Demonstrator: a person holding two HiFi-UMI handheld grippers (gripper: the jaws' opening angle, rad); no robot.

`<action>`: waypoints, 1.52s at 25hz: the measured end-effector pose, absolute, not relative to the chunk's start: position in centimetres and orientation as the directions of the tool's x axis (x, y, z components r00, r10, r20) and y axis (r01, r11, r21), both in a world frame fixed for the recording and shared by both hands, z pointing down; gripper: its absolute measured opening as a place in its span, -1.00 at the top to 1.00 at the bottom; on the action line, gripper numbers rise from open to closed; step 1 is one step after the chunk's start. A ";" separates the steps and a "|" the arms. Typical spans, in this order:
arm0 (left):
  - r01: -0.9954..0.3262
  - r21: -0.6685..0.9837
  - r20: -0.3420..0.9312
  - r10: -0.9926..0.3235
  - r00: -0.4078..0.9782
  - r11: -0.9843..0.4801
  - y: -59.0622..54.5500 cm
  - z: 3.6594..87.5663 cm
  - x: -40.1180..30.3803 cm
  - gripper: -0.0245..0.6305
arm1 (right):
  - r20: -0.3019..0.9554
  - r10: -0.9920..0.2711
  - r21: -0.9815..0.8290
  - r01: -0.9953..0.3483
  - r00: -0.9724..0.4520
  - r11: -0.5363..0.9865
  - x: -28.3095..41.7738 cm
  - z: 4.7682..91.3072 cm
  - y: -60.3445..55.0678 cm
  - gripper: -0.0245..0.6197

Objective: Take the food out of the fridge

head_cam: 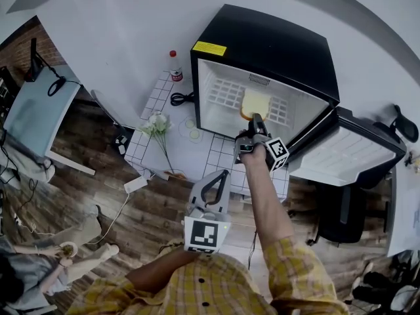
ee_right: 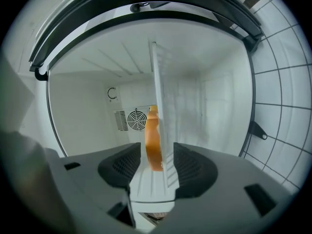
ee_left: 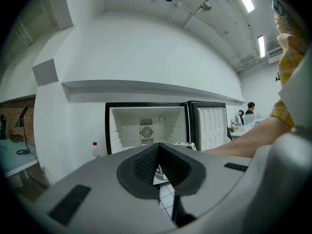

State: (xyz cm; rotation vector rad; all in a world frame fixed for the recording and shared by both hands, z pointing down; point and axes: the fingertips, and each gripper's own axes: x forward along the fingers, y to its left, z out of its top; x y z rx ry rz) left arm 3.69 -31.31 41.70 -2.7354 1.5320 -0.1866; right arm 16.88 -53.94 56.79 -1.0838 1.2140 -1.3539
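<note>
A black mini fridge (head_cam: 262, 44) stands open on a white tiled floor patch, its door (head_cam: 341, 153) swung to the right. A slice of toast (head_cam: 257, 102) lies on the white wire shelf (head_cam: 226, 94) inside. My right gripper (head_cam: 257, 120) is at the fridge mouth, just in front of the toast. In the right gripper view, which is rolled sideways, the toast (ee_right: 152, 140) shows edge-on against the shelf (ee_right: 163, 111), and the right gripper (ee_right: 155, 162) is open, its jaws either side of the toast's near end with gaps showing. My left gripper (head_cam: 216, 179) hangs back, shut and empty (ee_left: 158, 167).
A small red-capped bottle (head_cam: 175, 66) and a coiled black cable (head_cam: 178, 98) sit left of the fridge. White flowers (head_cam: 157, 126) lie on the tiles. A desk (head_cam: 39, 113) stands at far left. A fan vent (ee_right: 137, 119) marks the fridge's back wall.
</note>
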 end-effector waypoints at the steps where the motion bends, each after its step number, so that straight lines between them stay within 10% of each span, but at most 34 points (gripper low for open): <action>1: -0.850 -0.058 0.103 -0.850 0.517 -0.524 -31.3 41.7 3.7 0.91 | 0.011 -0.993 -0.994 0.104 -0.119 -0.023 16.9 56.8 -54.2 0.30; 9: -0.850 -0.060 0.116 -0.849 0.515 -0.524 -31.8 42.1 3.8 0.91 | 0.015 -0.994 -0.991 0.132 -0.106 -0.029 16.6 56.4 -55.4 0.64; 38: -0.854 -0.029 0.071 -0.854 0.516 -0.519 -30.8 40.4 4.0 0.91 | -0.008 -0.972 -0.954 -0.289 -0.236 0.078 14.4 50.5 -43.8 0.66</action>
